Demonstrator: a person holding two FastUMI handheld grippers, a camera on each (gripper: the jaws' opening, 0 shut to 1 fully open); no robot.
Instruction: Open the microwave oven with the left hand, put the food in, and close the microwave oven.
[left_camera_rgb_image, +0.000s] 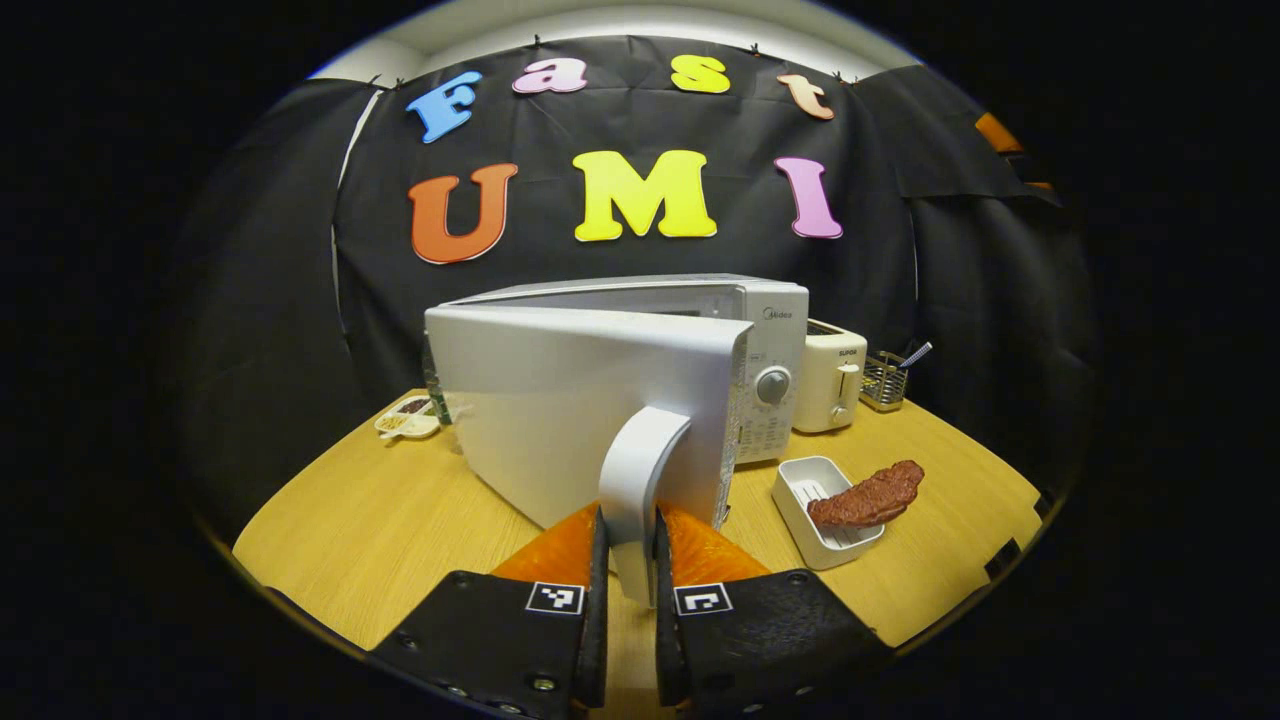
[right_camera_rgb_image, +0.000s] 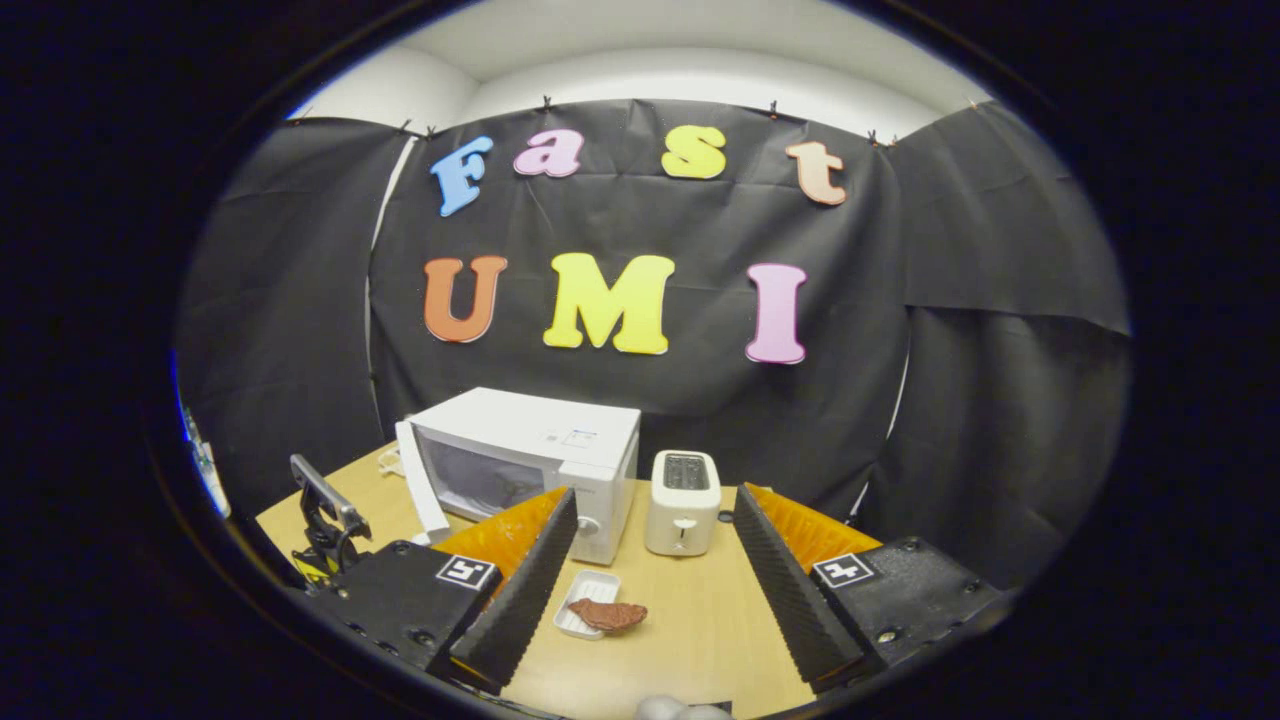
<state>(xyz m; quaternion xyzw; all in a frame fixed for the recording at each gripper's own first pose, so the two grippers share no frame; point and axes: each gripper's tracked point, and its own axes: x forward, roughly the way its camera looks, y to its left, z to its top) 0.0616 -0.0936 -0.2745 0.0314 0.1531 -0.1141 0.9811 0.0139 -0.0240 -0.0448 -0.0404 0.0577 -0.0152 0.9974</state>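
Staged kitchen set in a recording booth. Wooden counter (right_camera_rgb_image: 700, 620) carries microwave oven (right_camera_rgb_image: 530, 450), toaster (right_camera_rgb_image: 683, 500), utensil rack (left_camera_rgb_image: 884, 382). Black cloth wall (right_camera_rgb_image: 1000, 400) behind.

Toaster (right_camera_rgb_image: 683, 503) right of microwave (right_camera_rgb_image: 530, 465) — touching.

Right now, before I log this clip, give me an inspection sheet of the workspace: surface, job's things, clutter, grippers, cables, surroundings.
Surface: wooden table, bare in front.
Job's things: microwave with door swung partly open; meat lying across the rim of a white tray, right of the door.
Clutter: toaster, wire basket holding a utensil, small snack dish behind the door.
Grippers: left gripper shut on the door handle; right gripper open, held back from the table, above the tray.
Cables: nothing seen.
Surroundings: black cloth wall, white ceiling above.
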